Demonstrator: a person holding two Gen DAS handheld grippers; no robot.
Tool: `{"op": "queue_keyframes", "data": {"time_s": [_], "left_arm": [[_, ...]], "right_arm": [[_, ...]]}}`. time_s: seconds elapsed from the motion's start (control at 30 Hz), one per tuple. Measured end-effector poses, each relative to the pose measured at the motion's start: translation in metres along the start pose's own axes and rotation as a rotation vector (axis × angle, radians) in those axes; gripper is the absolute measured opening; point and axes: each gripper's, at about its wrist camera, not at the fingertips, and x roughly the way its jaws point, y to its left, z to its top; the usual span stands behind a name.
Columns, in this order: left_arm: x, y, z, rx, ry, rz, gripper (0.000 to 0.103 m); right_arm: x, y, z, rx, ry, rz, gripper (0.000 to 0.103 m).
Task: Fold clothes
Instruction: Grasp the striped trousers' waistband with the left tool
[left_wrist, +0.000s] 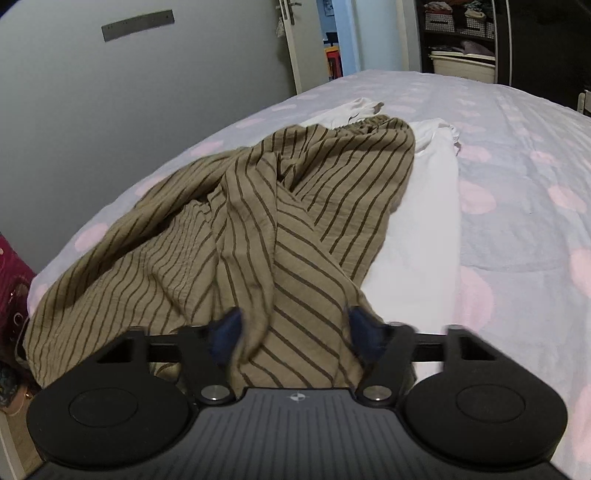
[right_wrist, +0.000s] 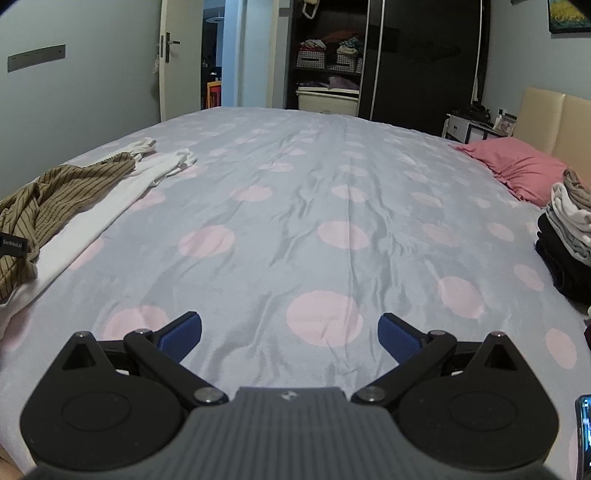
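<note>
Clearly the bed (right_wrist: 332, 177) carries it all — a striped garment (left_wrist: 229, 236) rumpled by its left edge over a white garment (left_wrist: 417, 236). The left hand-held gripper (left_wrist: 293, 328) straddles striped cloth, fingers apart (blurred); a pull may drag both. The right hand-held gripper (right_wrist: 290, 332) gapes, holding nothing.

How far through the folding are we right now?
Done: a stack of folded clothes sits near the pink pillow. In hand: the left gripper is open around the crumpled striped garment. Left: that piece and the white garment beneath it. The right gripper is open over bare sheet.
</note>
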Motion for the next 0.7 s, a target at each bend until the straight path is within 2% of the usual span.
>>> {"op": "queue_keyframes", "data": {"time_s": [0.1, 0.2, 0.37, 0.6, 0.7], "left_arm": [[0.007, 0.009, 0.001, -0.040, 0.029, -0.024, 0.019], [-0.001, 0.010, 0.001, -0.030, 0.010, -0.045, 0.002], [-0.039, -0.006, 0.002, 0.041, -0.055, -0.130, 0.000], [-0.104, -0.039, 0.000, 0.107, -0.082, -0.346, 0.000], [-0.131, -0.055, -0.005, 0.124, -0.067, -0.474, 0.000]], "right_arm": [[0.001, -0.001, 0.000, 0.004, 0.000, -0.006, 0.103], [0.002, 0.000, 0.000, 0.004, 0.000, -0.001, 0.103], [-0.002, 0.000, 0.000, -0.004, -0.009, 0.009, 0.102], [-0.014, -0.006, 0.004, 0.001, -0.035, -0.001, 0.103], [-0.020, -0.014, 0.006, 0.008, -0.040, -0.012, 0.102]]}}
